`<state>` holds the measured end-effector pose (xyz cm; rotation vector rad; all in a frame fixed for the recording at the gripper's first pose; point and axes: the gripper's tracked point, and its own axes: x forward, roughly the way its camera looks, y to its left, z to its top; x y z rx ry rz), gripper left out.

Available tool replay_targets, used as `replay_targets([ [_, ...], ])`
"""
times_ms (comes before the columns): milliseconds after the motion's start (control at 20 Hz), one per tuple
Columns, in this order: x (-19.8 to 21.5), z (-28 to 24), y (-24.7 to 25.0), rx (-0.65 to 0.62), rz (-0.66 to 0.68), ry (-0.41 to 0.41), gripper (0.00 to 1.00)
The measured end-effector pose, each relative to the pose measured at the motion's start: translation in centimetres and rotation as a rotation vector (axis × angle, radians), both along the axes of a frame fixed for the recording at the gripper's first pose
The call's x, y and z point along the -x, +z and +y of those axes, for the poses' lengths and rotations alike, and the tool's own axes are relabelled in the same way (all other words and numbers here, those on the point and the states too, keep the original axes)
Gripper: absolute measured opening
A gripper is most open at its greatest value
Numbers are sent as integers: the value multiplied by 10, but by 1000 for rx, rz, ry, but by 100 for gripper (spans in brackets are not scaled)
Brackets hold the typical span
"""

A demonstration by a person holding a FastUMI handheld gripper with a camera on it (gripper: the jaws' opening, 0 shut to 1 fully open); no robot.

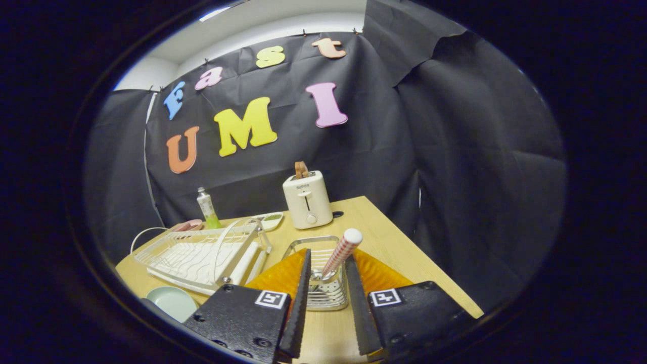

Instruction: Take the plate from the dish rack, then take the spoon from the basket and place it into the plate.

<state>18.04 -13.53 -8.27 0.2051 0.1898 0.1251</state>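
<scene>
Wooden table (394, 242) against black cloth wall. Left: pale green plate (173, 302) on table in front of white dish rack (202, 255). Centre: metal basket (323, 283), checked-handle spoon (341, 253) upright inside. Gripper (327, 275) partly open, fingers flanking basket, not touching spoon. Toaster (307, 198) beyond.

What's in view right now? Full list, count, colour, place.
table: 1, light wood, under everything
dish rack: 1, white wire, on the table beside the basket, no plate in it
plate: 1, pale green, on the table in front of the dish rack
basket: 1, metal, between the fingers
spoon: 1, red-white checked handle, standing tilted in the basket
toaster: 1, cream, beyond the basket
bottle: 1, white and green, behind the dish rack
small dishes: 2, one pinkish, one pale, behind the dish rack
gripper: 1, open, fingers either side of the basket
</scene>
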Motion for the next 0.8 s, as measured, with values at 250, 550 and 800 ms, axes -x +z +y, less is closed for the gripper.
replay_targets([
  [250, -6, 16, 11, 5, 20, 52, 16],
  [550, 1, 6, 47, 54, -18, -3, 11],
  [800, 32, 3, 106, 99, -113, -39, 11],
])
